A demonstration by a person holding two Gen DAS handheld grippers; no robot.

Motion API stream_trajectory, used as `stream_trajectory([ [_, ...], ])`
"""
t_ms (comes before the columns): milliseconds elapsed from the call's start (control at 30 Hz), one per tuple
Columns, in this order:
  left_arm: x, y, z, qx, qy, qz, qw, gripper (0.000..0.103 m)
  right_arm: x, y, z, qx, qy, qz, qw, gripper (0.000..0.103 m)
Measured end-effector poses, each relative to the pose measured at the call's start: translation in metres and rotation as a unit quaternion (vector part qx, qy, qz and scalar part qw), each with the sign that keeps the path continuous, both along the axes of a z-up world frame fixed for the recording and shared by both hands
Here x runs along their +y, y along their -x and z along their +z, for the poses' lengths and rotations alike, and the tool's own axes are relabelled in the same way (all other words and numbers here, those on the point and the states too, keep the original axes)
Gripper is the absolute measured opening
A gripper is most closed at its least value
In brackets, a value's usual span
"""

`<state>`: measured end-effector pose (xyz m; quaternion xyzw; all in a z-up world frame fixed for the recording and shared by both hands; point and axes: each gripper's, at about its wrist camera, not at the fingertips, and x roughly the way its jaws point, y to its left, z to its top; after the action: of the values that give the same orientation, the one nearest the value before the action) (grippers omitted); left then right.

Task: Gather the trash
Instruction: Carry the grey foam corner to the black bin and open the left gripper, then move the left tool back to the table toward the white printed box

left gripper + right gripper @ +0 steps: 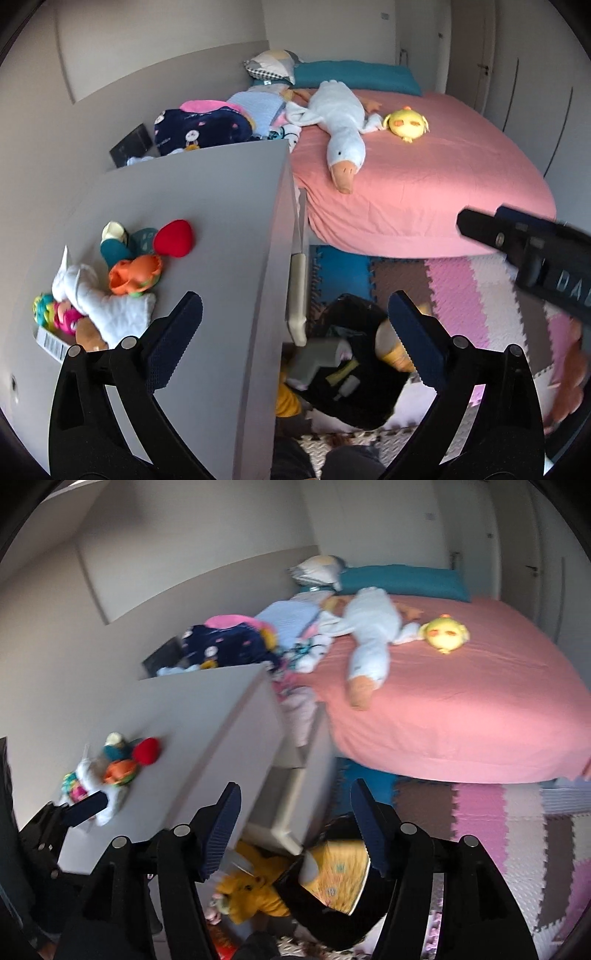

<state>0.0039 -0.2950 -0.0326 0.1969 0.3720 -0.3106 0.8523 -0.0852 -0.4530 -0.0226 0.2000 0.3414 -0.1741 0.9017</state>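
A black trash bag (354,402) sits open on the floor beside a grey dresser (207,206). It holds a grey piece (317,360) and other scraps. My left gripper (295,306) hangs above the bag with its jaws wide open and nothing between them. The right gripper (517,251) reaches in from the right of that view. In the right wrist view the right gripper (295,794) is open and empty over the bag (325,919), where a yellow printed wrapper (340,875) lies. The left gripper (85,808) shows at the left edge.
Toys (122,280) crowd the dresser top near the wall. A dresser drawer (291,801) stands pulled out above the bag. A yellow plush (251,890) lies on the floor. A pink bed (424,177) carries a white goose plush (340,114). Foam puzzle mats (461,295) cover the floor.
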Motion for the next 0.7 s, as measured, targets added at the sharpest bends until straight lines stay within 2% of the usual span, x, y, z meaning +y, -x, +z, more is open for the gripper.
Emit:
stream_trajectory([
  [233, 0.004, -0.001, -0.005, 0.009, 0.003, 0.003, 1.0000, 0.097, -0.007, 0.004, -0.002, -0.002, -0.008, -0.004, 1.000, 0.064],
  [700, 0.044, -0.017, -0.002, 0.013, 0.012, 0.046, 0.9988, 0.097, 0.030, -0.015, 0.000, -0.001, -0.007, 0.043, 0.999, 0.064],
])
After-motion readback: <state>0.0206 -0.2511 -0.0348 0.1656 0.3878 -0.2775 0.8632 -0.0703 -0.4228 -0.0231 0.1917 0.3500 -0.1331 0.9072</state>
